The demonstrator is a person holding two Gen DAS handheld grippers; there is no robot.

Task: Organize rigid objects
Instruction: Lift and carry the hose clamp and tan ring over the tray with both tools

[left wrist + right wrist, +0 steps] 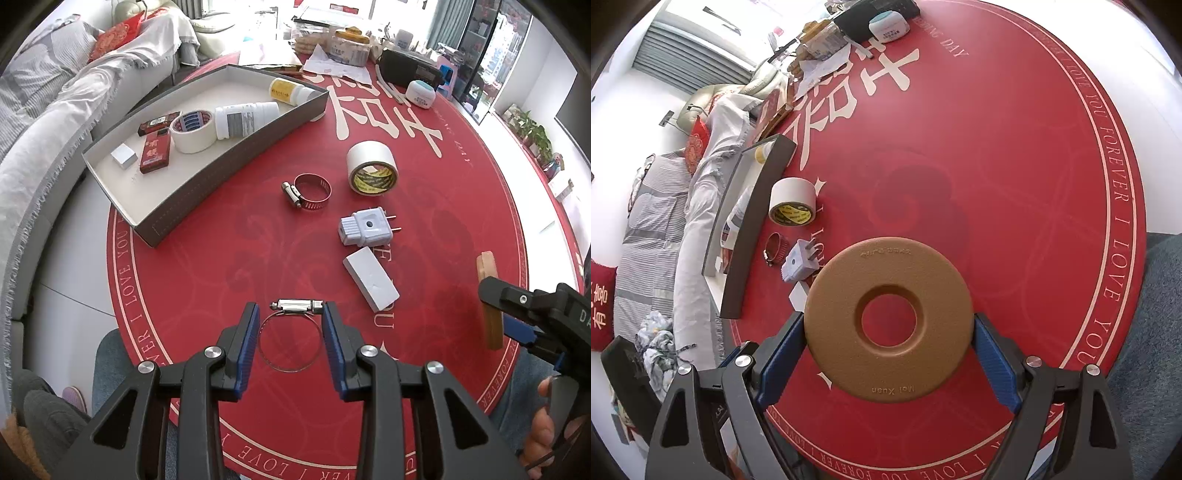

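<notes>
Grey box (pixel 236 162) sits at the table's (pixel 424 184) left edge, holding two white bottles (pixel 245 118), a masking tape roll (pixel 192 131), two red packs (pixel 155 153) and a small white block (pixel 123 155). Left gripper (pixel 290 314) pinches a hose clamp (pixel 295 307) by its screw housing. Right gripper (pixel 888 328) pinches a tan ring disc (pixel 888 321) edgewise above the near edge.

Two hose clamps (pixel 309 192) (pixel 291 334), two rolls of tape (pixel 192 130) (pixel 371 167), two white blocks (pixel 370 278) (pixel 124 155), two red boxes (pixel 155 152) (pixel 159 122), two white bottles (pixel 245 119) (pixel 290 91), one plug (pixel 364 226), one brown ring (pixel 888 320), one grey tray (pixel 236 168).
</notes>
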